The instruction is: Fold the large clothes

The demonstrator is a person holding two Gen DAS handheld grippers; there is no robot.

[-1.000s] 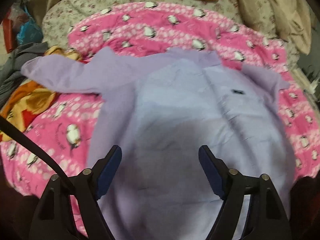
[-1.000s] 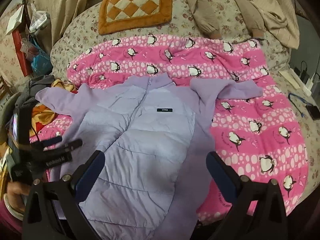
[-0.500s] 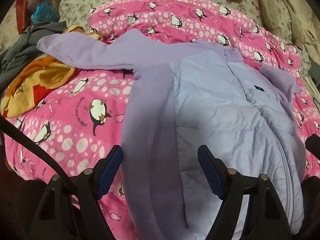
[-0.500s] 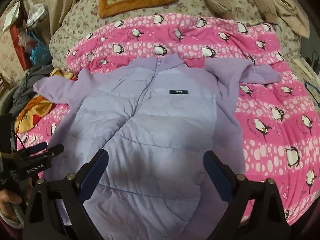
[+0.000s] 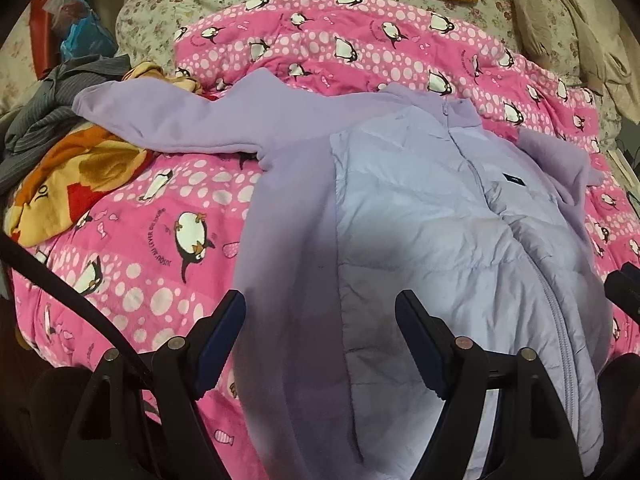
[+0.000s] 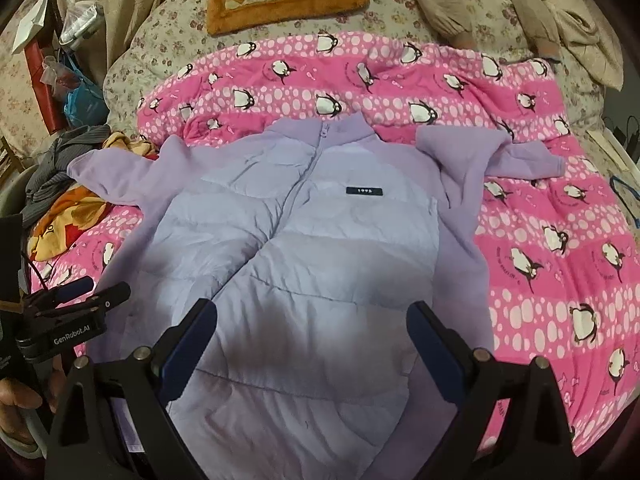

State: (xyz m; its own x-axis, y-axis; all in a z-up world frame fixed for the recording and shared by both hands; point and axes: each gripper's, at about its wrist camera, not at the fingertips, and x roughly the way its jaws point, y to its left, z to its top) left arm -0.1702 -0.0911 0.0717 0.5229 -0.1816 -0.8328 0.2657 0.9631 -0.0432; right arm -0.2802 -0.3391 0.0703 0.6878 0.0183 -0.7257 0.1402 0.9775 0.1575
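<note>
With both sets of jaws spread and empty above the lilac zip-up jacket (image 6: 304, 240) lying face-up on a penguin-print pink quilt (image 6: 560, 240), the left gripper (image 5: 320, 344) looks best placed to pinch the outstretched sleeve (image 5: 168, 120) at its cuff, the right gripper (image 6: 312, 344) steadying the hem.

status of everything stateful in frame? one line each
jacket: spread flat, front up, zipped, unfolded
left sleeve: stretched out sideways
right sleeve: bent, lying on the blanket
blanket: spread under the jacket
left gripper: open, empty, above the jacket
right gripper: open, empty, above the jacket
</note>
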